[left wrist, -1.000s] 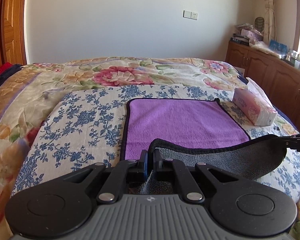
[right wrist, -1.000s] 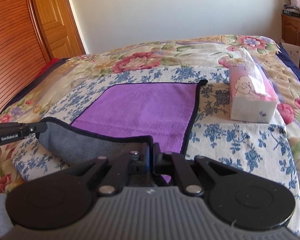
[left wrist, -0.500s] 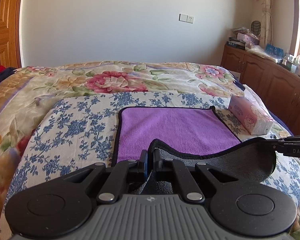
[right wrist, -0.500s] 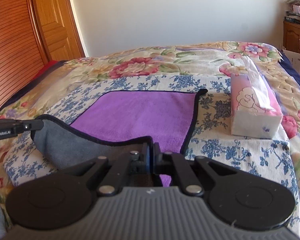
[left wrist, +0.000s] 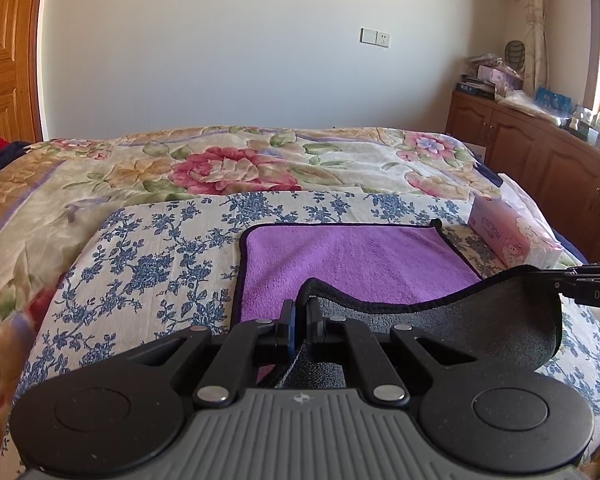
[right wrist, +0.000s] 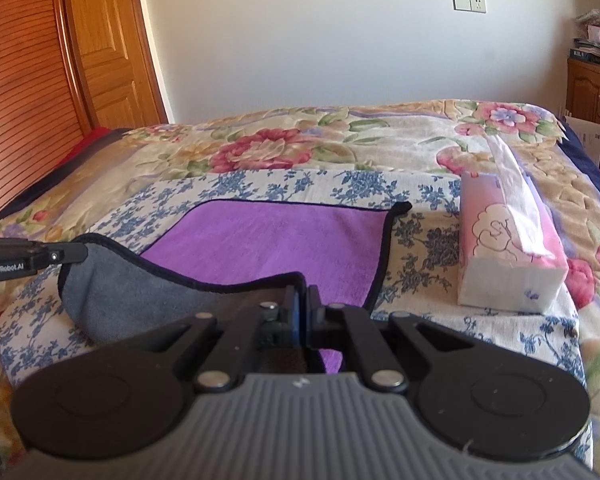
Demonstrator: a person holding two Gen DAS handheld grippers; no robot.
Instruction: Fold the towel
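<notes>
Towel (left wrist: 352, 256) is being handled right now — purple face up on the bed (left wrist: 148, 256), near hem lifted clear of it, grey underside shown along the raised span. The left hand-held gripper (left wrist: 299, 312) is seen clamped on one near corner of the towel, its jaws pressed together on the black-bound hem; the right hand-held gripper (right wrist: 302, 304) is closed in the same way on the other near corner. Between the two corners the hem sags in a shallow curve, so the cloth is judged soft, light and limp, with no stiffness of its own. A plush pile is shown, and little slip in the jaws is expected; nothing fragile is involved.

Hold is best taken at the corners, on the bound hem, where the edge is thickest — and that is where it is held. The far edge of the towel lies flat on the blue-flowered cloth (left wrist: 160, 248), with one far corner slightly curled. A tissue pack (right wrist: 504, 248) sits just beside the towel, on the right gripper's side, apart from it. An even carry of both corners toward the towel's far edge is judged necessary, or the fold will land skewed.
</notes>
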